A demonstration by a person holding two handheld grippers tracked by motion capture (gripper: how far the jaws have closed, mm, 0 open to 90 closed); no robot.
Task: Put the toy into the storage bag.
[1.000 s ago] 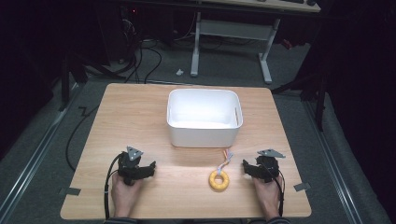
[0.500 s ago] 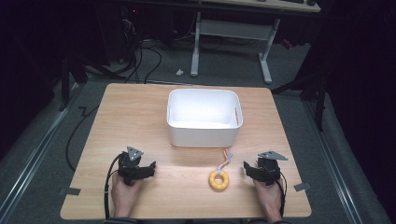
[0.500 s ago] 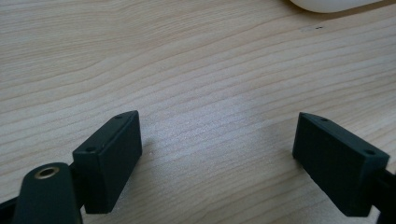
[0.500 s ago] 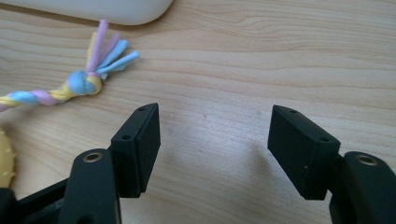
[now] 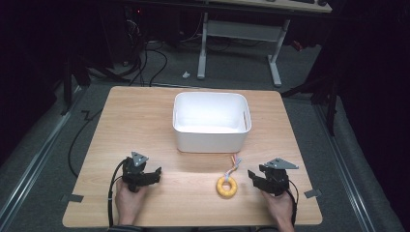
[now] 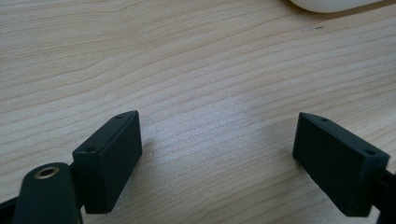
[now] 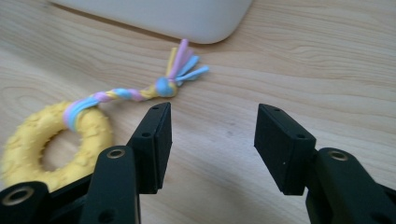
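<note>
A yellow ring toy (image 5: 226,186) with a braided pastel rope tail (image 5: 234,165) lies on the wooden table (image 5: 145,125), in front of a white bin (image 5: 211,122). In the right gripper view the ring toy (image 7: 51,142) sits left of the jaws, its tail (image 7: 159,87) reaching toward the bin (image 7: 187,18). My right gripper (image 5: 252,176) rests on the table just right of the ring, open and empty (image 7: 212,135). My left gripper (image 5: 155,174) rests near the front left, open over bare wood (image 6: 219,149).
The bin's corner (image 6: 327,4) shows at the top of the left gripper view. Beyond the table stand a desk frame (image 5: 241,34) and cables (image 5: 150,58) on the floor. Tape marks (image 5: 71,197) sit by the table's front corners.
</note>
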